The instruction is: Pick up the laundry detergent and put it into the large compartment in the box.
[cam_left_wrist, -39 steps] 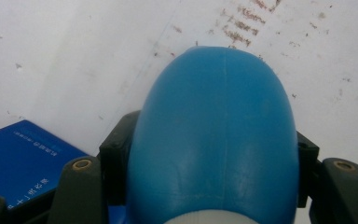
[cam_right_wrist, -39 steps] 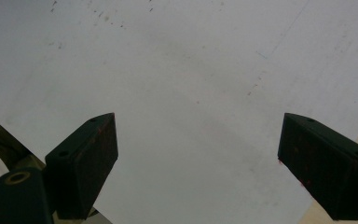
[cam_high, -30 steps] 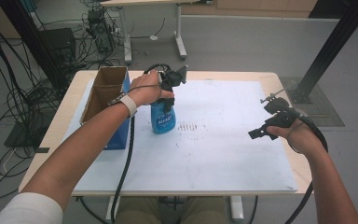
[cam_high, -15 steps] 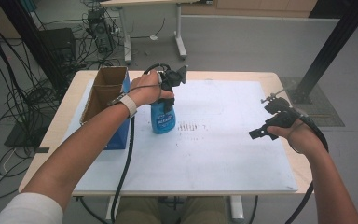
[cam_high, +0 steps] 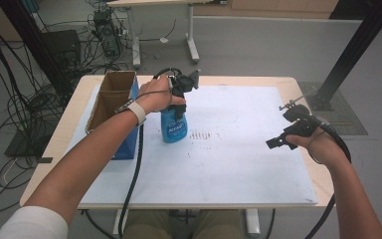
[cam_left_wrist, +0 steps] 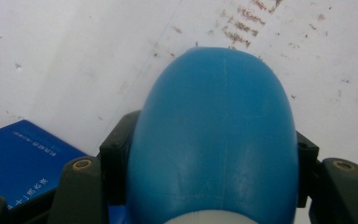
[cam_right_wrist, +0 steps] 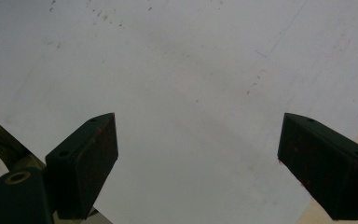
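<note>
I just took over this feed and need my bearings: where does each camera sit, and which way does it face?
High view: above the person's side, facing forward and down on the white table mat; both forearms, left gripper, right gripper.
Left gripper view: rides the left gripper, facing down its jaws shut on the blue plastic spray bottle.
Right gripper view: rides the right gripper, facing the mat between open jaws.
High and left gripper views share the bottle and the blue cardboard box.

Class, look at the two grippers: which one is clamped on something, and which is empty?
The left gripper clamps the blue bottle near its top; the right gripper hangs open over bare white board.
</note>
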Motion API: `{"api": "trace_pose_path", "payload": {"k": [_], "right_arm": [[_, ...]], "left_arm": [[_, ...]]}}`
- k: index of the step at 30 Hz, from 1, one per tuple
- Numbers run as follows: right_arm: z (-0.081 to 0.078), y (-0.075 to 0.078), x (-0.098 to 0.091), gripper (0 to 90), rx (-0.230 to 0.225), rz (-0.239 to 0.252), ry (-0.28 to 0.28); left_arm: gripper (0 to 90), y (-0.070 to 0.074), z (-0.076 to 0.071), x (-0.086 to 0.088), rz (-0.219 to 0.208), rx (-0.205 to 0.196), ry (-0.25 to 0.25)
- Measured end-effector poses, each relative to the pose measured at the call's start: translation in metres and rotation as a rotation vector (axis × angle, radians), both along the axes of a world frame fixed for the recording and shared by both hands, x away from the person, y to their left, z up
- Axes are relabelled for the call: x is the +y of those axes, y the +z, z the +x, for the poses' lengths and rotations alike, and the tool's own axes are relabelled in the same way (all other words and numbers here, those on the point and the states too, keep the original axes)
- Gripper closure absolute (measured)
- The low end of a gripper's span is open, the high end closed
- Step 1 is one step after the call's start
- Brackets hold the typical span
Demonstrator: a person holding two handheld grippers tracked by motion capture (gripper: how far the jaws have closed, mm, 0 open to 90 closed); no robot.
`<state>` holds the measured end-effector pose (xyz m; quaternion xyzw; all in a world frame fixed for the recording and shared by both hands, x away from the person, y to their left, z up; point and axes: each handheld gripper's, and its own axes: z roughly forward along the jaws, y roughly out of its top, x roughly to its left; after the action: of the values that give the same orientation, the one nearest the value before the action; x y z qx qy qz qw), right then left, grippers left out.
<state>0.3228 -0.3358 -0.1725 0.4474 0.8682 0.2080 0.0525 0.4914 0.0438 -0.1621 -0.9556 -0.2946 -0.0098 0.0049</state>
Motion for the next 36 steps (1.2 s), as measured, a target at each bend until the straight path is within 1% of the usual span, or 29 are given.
{"api": "trace_pose_path", "payload": {"k": [7, 10, 14, 18, 20, 28, 31, 33, 36], "right_arm": [[-0.001, 0.000, 0.000, 12.1, 0.000, 0.000, -0.002], [-0.001, 0.001, 0.000, 12.1, -0.002, 0.000, -0.003], [-0.002, 0.001, -0.001, 12.1, -0.003, -0.001, -0.003], [-0.003, 0.002, -0.001, 12.1, -0.004, -0.001, -0.006], [-0.003, 0.002, -0.001, 12.1, -0.004, 0.000, -0.007], [-0.005, 0.004, 0.000, 12.1, -0.010, -0.001, -0.002], [-0.006, 0.005, 0.001, 12.1, -0.011, -0.002, -0.003], [-0.007, 0.006, 0.001, 12.1, -0.013, -0.003, -0.001], [-0.007, 0.006, 0.002, 12.1, -0.014, -0.003, 0.000]], "left_arm": [[37.6, 0.000, 0.001, 0.000, 0.002, 0.004, -0.001], [37.6, 0.001, 0.001, 0.000, 0.005, 0.003, 0.009], [37.6, 0.001, 0.002, 0.001, 0.005, 0.008, 0.010], [37.7, 0.003, 0.000, 0.000, 0.005, 0.005, 0.016], [37.6, 0.005, -0.001, 0.000, 0.004, 0.000, 0.019], [37.6, 0.016, -0.006, -0.001, -0.003, 0.009, 0.027], [37.6, 0.020, -0.007, -0.001, -0.001, 0.010, 0.037], [37.6, 0.023, -0.010, 0.000, -0.005, 0.003, 0.050], [37.6, 0.028, -0.010, 0.003, -0.009, 0.007, 0.066]]}}
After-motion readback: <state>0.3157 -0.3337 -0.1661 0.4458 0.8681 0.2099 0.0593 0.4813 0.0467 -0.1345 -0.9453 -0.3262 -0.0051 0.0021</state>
